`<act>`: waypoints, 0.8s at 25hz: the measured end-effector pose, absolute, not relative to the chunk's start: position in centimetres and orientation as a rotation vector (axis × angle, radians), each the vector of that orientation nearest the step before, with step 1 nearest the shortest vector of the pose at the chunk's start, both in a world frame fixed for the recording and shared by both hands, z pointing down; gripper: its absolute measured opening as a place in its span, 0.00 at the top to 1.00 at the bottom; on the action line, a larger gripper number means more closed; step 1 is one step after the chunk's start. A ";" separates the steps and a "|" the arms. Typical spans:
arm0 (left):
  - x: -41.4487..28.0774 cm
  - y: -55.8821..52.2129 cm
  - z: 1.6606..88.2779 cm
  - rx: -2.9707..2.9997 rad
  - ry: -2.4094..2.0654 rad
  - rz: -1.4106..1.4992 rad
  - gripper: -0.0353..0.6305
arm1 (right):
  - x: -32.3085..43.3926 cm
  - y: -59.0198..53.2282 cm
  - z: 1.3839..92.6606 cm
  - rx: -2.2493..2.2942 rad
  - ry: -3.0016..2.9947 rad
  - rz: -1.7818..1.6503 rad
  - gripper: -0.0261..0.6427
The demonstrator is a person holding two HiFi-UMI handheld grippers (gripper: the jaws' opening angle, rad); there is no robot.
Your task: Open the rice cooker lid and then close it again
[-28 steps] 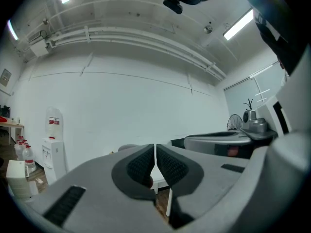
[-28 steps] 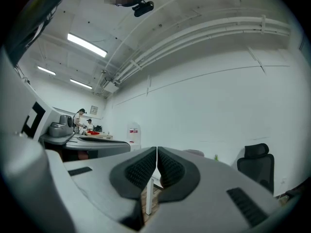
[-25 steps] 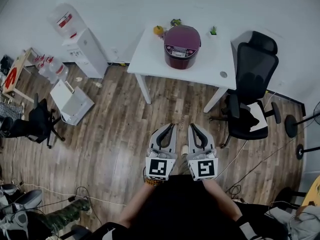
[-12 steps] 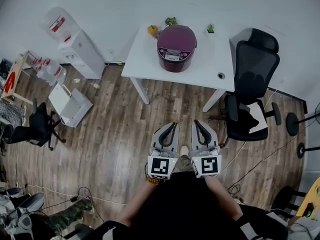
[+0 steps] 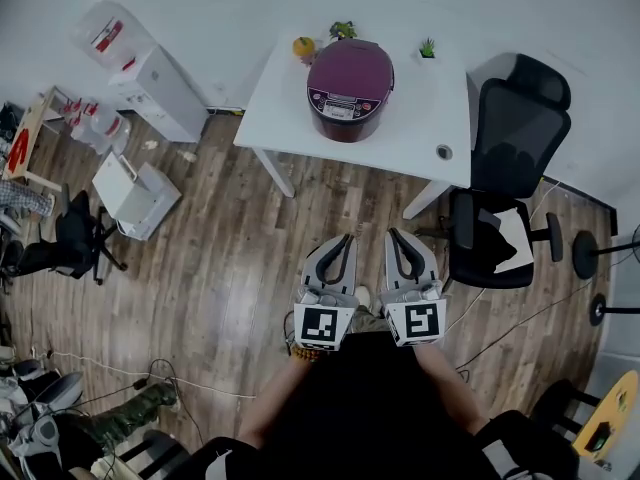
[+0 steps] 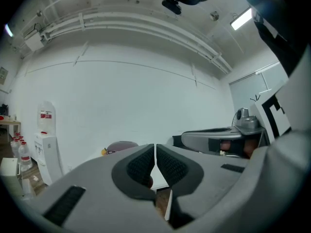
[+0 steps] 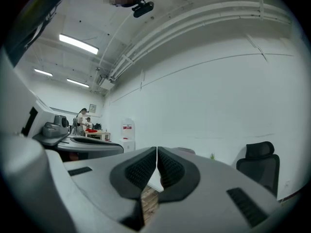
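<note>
Head view looks down on both my grippers, held side by side above the wooden floor [image 5: 230, 258] and pointing toward the white table [image 5: 420, 138]. My left gripper [image 5: 347, 238] has its jaws pressed together with nothing between them. My right gripper [image 5: 392, 234] is closed the same way, and empty. The purple rice cooker [image 5: 350, 88] sits on the table, well ahead of my fingertips, lid down. An orange fruit [image 5: 303, 46] lies just beside it. A black office chair [image 5: 510, 148] stands at the table's right end.

Rice cooker [image 6: 119, 145] mostly hidden behind left gripper [image 6: 155, 148] fingers [image 6: 138, 165].
</note>
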State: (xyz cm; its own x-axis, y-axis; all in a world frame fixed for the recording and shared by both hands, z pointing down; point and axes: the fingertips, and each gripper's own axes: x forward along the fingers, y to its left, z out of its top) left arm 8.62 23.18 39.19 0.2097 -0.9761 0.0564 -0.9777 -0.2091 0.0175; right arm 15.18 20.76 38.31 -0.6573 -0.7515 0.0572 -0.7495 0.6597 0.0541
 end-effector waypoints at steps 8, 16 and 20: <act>9.3 17.9 39.6 2.337 -2.041 0.017 0.90 | 16.1 15.7 39.0 1.165 -2.844 -0.044 0.92; 8.8 16.2 40.5 2.263 -2.078 0.133 0.90 | 16.9 11.7 39.3 1.119 -2.880 -0.042 0.92; 8.7 15.3 41.2 2.254 -2.064 0.157 0.90 | 17.2 10.9 39.0 1.153 -2.885 -0.027 0.92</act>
State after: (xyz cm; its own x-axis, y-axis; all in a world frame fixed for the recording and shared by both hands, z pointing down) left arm 8.73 15.32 41.16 0.0868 -0.9877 0.1303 -0.9960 -0.0888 -0.0091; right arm 17.23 10.89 39.00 -0.7241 -0.6891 0.0264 -0.6885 0.7246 0.0289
